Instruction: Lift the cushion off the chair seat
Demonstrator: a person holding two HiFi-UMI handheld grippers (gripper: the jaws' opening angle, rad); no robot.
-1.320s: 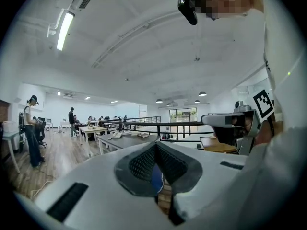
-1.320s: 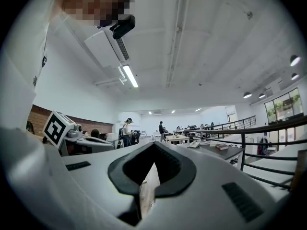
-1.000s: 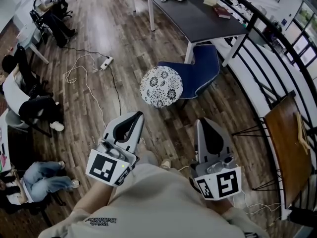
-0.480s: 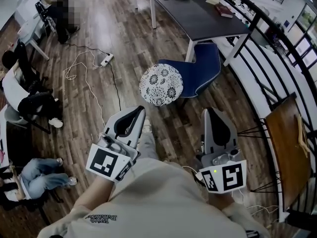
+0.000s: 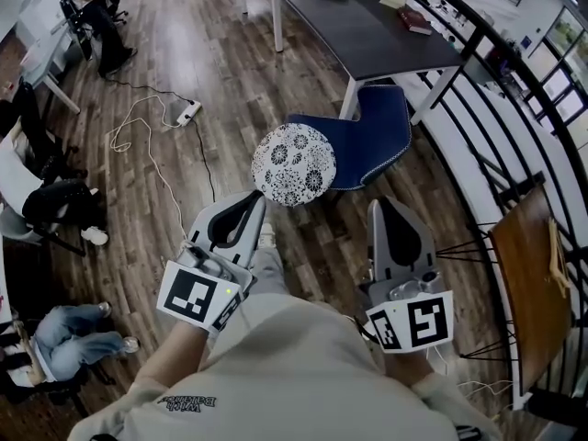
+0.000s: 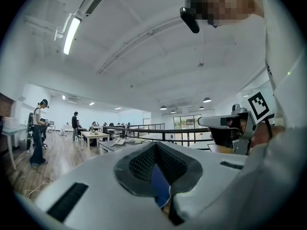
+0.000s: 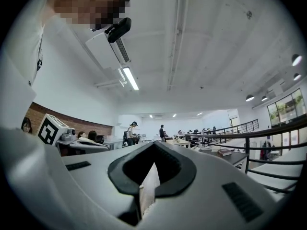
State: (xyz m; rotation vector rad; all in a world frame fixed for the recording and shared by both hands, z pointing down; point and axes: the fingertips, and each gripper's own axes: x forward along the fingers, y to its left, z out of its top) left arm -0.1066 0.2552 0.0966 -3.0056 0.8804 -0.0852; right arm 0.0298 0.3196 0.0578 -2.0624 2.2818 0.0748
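Well, left tongs (image 5: 248, 200) and right tongs (image 5: 382, 206) are shut and empty, near the round black-and-white flowered cushion (image 5: 294, 163). Next, open and grab.

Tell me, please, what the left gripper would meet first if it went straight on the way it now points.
Most likely the patterned cushion on the blue chair: in the head view the left gripper aims at its near edge. Height is unclear, so it might pass above.
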